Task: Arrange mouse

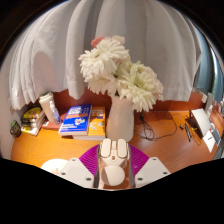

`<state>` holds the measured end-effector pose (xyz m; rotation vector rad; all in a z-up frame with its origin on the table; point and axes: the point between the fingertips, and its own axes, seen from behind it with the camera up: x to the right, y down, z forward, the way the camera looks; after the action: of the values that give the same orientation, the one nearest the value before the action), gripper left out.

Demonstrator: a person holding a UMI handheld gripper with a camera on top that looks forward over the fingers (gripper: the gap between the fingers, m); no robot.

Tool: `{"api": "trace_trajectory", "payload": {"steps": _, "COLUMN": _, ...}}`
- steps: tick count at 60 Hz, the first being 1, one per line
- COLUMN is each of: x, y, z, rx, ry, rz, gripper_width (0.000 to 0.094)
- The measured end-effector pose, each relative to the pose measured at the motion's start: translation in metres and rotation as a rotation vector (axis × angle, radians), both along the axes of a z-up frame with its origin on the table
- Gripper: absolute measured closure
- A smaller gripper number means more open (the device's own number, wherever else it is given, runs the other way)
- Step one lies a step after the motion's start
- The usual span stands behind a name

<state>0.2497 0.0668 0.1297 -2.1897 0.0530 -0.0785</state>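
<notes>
A white computer mouse (113, 160) sits between my two fingers, its buttons pointing away from me. My gripper (113, 166) is shut on the mouse, the magenta pads (89, 158) pressing its left and right sides. The mouse is held above the orange-brown desk (55, 145), just in front of a white vase (120, 118) with white flowers (120, 75).
Blue and yellow books (82, 122) lie on the desk left of the vase. A small box and items (36, 115) stand at the far left. A white device (204, 125) with black cables (158, 128) is at the right. White curtains (60, 50) hang behind.
</notes>
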Motion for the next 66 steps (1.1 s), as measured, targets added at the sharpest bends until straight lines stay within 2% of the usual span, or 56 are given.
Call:
{"api": "trace_trajectory", "payload": {"steps": 10, "x": -0.053, "y": -0.017, "z": 0.108, "rx": 0.160, "ry": -0.041, "rz": 0.013, "gripper_width": 0.0524}}
{"api": "trace_trajectory", "payload": {"steps": 18, "x": -0.122, "y": -0.030, "z": 0.132, "rx": 0.204, "ry": -0.014, "rz": 0.078, "gripper_width": 0.0525}}
{"api": "trace_trajectory", "payload": {"steps": 25, "x": -0.166, "y": -0.035, "z": 0.084, "rx": 0.126, "ry": -0.010, "rz": 0.104, "gripper_width": 0.0525}}
{"api": "trace_trajectory", "payload": {"steps": 39, "x": -0.194, "y": -0.050, "z": -0.066, "rx": -0.080, "ry": 0.049, "rz": 0.089, "gripper_width": 0.0526}}
{"api": "trace_trajectory", "payload": {"steps": 52, "x": -0.198, "y": -0.065, "z": -0.129, "rx": -0.161, "ry": 0.050, "rz": 0.104, "gripper_width": 0.0521}}
{"api": "trace_trajectory", "payload": {"steps": 63, "x": -0.202, "y": -0.067, "z": -0.142, "rx": -0.144, "ry": 0.033, "rz": 0.133, "gripper_width": 0.0400}}
{"api": "trace_trajectory", "payload": {"steps": 66, "x": -0.201, "y": -0.069, "z": -0.140, "rx": -0.154, "ry": 0.030, "rz": 0.135, "gripper_width": 0.0292}}
